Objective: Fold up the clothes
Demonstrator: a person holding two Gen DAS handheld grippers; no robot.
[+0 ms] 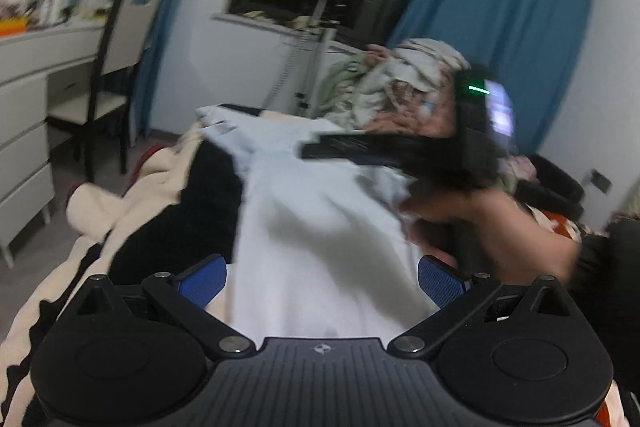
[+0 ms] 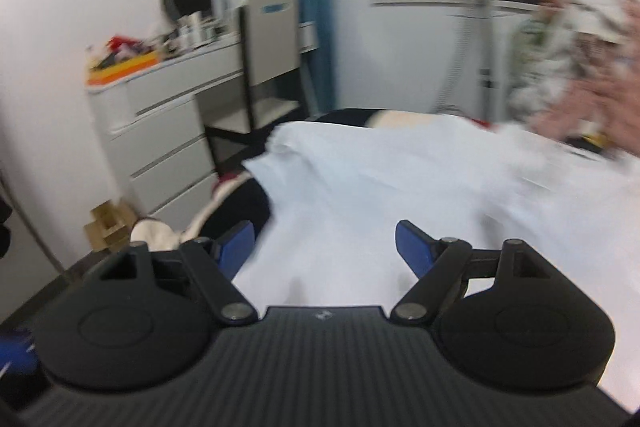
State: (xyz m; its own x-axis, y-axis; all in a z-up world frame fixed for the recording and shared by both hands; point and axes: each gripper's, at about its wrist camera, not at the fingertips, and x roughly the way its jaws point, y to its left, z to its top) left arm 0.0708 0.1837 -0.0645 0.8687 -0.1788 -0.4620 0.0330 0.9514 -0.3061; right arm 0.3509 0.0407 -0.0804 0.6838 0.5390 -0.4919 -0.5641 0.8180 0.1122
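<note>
A: Where was the white garment (image 1: 320, 227) at that point?

B: Spread over the cream-and-black blanket (image 1: 152, 211) on the bed, its far end reaching toward the chair (image 2: 272, 59), with a heap of other clothes (image 1: 400, 83) piled at the far right.

A: How would it handle, in your view?

B: Light, thin and limp, I'd say. It lay in soft wrinkles, so it would sag and slide unless taken by a hem or corner; pinching the middle would only bunch it.

A: And the grippers?

B: The left gripper (image 1: 322, 281) hovered low over the near part of the cloth, jaws apart, nothing pressed between the blue pads (image 1: 204, 279). The right gripper (image 2: 324, 247) was likewise spread wide over the cloth, empty.

A: The hands?

B: In the left wrist view the right hand (image 1: 472, 211) crossed from the right, blurred, holding its tool angled leftward above the garment. Both tools tipped slightly downward.
</note>
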